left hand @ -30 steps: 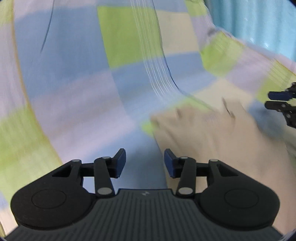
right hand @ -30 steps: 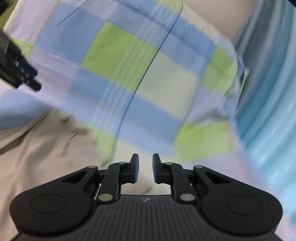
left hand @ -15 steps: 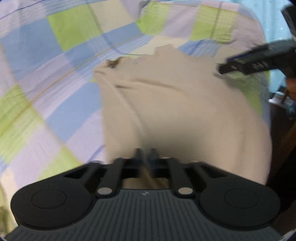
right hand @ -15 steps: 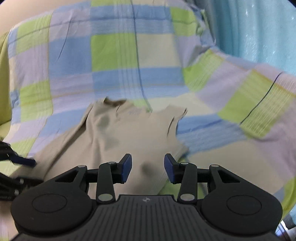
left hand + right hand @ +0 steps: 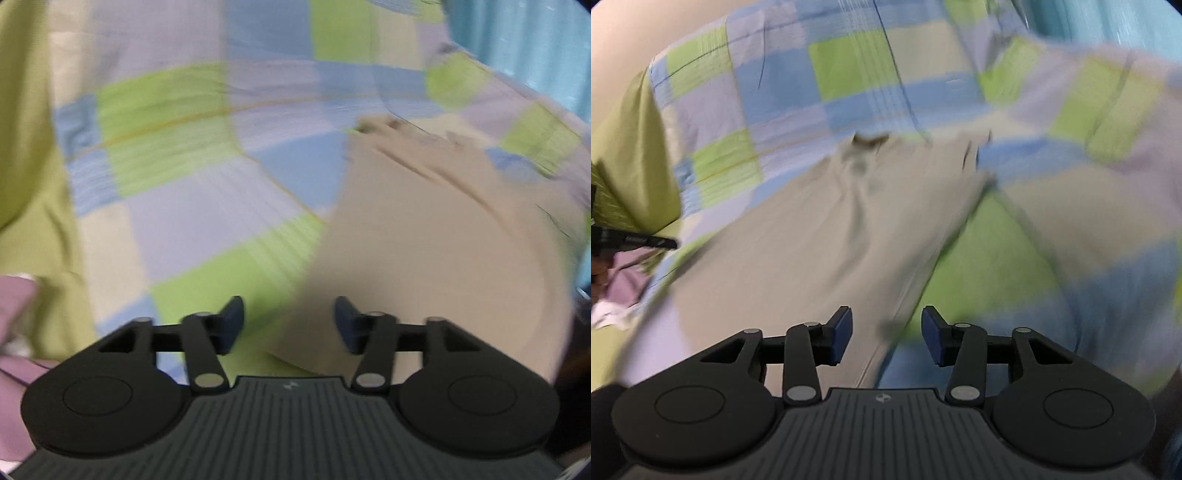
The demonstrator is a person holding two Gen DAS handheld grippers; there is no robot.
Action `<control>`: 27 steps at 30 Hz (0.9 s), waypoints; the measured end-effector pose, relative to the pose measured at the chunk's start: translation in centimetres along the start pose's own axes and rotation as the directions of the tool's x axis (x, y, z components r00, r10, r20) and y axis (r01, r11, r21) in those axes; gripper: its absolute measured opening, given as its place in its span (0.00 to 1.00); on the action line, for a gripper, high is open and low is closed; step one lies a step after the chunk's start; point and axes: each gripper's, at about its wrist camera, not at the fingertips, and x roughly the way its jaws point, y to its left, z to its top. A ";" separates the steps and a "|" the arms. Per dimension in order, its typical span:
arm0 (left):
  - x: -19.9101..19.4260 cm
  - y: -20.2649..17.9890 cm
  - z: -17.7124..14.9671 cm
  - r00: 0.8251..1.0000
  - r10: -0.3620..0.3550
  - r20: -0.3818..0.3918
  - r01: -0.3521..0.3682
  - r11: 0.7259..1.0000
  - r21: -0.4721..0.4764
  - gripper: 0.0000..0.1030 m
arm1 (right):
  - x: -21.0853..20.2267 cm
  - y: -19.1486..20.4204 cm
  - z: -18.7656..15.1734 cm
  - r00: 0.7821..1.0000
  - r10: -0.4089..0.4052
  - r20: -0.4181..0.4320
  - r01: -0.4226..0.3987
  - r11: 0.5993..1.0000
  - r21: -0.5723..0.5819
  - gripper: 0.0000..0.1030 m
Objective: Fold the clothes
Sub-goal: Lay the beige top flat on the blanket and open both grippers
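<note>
Right wrist view: beige garment spread on a checked bedsheet, both claws released.

Largest is the checked bedsheet [image 5: 857, 70], covering a bed, running far and to both sides. On it lies the beige garment [image 5: 798, 243], neck end far, hem near, mostly flat with a crease down its middle; both views are motion-blurred, so any fold cannot be judged. The right claw [image 5: 886, 338] hangs spread over the garment's near right edge, gripping nothing; the left claw [image 5: 288, 323] is spread too, at its near left edge. Smallest, a purple cloth [image 5: 622, 280] sits far left. Risk, as I judge it: a claw closing here could pinch bedsheet along with garment, dragging both.
</note>
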 end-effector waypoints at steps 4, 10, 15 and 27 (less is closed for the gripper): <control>1.4 -1.0 -1.2 1.000 0.007 -0.031 -0.005 0.998 0.063 0.63 | -0.9 0.3 -3.6 0.994 0.072 -0.079 -0.065 0.994 0.084 0.49; 1.7 -0.4 -1.7 0.998 -0.056 -0.035 0.057 0.998 0.025 0.25 | 1.5 -0.1 -5.8 0.981 0.153 -0.122 -0.132 0.977 0.170 0.49; 0.1 -0.7 -1.2 0.997 -0.075 0.003 0.075 0.997 0.026 0.02 | 2.9 -0.5 -5.7 0.972 0.204 -0.118 -0.170 0.954 0.249 0.02; -6.0 -4.3 -4.3 0.988 -0.145 -0.057 0.148 0.988 0.053 0.02 | -9.1 0.2 -2.5 0.991 0.010 -0.132 0.000 0.997 0.077 0.00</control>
